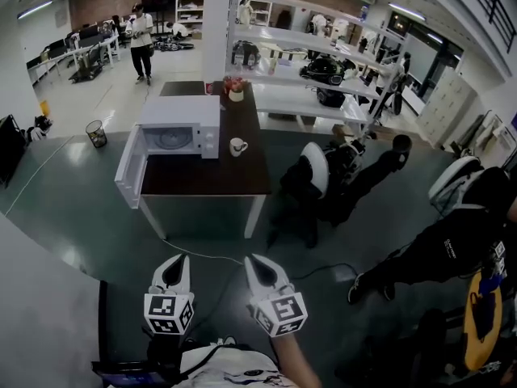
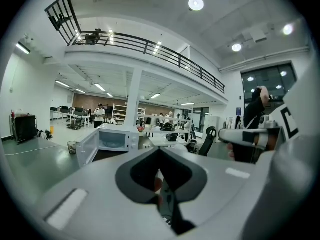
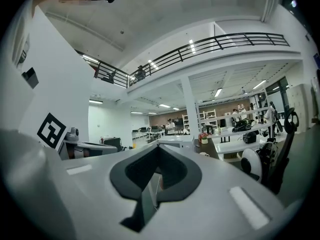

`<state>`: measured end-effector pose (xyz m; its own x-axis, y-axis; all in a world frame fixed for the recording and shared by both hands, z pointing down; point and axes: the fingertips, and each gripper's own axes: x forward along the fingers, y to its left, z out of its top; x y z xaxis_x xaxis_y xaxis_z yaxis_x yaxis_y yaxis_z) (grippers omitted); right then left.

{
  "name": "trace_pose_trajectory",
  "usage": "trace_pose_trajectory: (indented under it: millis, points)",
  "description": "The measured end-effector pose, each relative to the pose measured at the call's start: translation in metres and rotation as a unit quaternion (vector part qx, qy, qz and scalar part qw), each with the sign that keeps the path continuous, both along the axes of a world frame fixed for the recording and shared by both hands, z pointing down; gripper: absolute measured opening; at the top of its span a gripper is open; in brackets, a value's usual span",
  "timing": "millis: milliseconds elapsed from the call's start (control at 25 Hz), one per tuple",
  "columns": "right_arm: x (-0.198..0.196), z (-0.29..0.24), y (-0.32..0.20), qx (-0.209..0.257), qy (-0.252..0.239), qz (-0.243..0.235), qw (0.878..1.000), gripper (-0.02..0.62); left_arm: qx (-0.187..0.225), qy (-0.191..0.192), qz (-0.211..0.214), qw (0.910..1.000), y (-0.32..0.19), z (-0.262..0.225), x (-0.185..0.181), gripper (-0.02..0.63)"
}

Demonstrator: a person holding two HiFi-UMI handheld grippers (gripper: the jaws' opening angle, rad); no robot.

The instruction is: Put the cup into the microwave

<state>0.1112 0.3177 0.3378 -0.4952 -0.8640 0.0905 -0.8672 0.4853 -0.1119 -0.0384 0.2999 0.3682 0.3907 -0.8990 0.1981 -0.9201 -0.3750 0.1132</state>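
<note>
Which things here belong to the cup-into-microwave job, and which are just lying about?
Job: white handled cup; white microwave, door open; dark table under both.
Lying about: white pot of red flowers; wire waste bin; white-backed office chair.

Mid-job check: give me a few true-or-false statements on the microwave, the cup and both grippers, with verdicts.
1. The microwave has its door open. True.
2. The cup is inside the microwave. False: it stands on the table, right of the microwave.
3. The right gripper holds the cup. False: it is shut and empty, short of the table.
4. The left gripper is shut with nothing in it. True.
</note>
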Motion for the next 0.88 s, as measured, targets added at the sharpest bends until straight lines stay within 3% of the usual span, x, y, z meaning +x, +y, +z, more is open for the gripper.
trace_pose_trajectory:
  millis: [360, 880]
  points:
    - [-0.014, 0.017, -0.031, -0.027, -0.011, -0.014, 0.999, 0.002, -0.021, -0.011, -0.003, 0.9997, -0.02, 0.015, -0.007, -0.002]
    - [-0.058, 0.015, -0.131, -0.029, -0.004, 0.019, 0.999, 0.002, -0.016, -0.001, 0.044, 0.9989, -0.13, 0.014, -0.04, -0.002]
